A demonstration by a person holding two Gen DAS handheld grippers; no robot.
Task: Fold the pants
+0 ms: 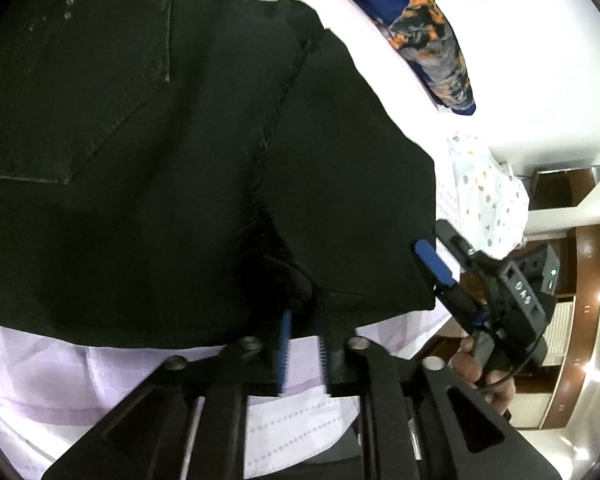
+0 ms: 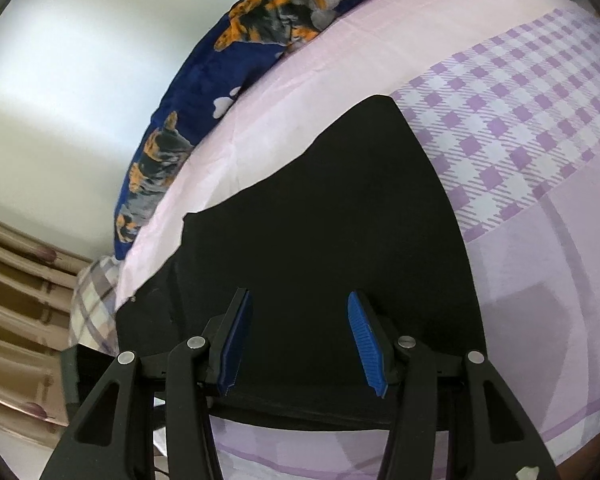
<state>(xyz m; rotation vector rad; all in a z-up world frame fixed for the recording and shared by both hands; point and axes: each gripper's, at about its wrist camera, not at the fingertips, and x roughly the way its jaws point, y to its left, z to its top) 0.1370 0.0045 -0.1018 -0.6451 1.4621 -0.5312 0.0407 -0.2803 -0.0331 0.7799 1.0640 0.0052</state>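
Pinching pants (image 1: 148, 168), left gripper (image 1: 304, 344) apparently.

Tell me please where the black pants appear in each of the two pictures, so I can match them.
Left wrist view: the black pants fill the upper left and centre, back pocket showing, on the bed sheet.
Right wrist view: the pants lie in the centre, reaching down past the gripper fingers.
Shared landmark: the blue dog-print blanket, along the bed's far edge.
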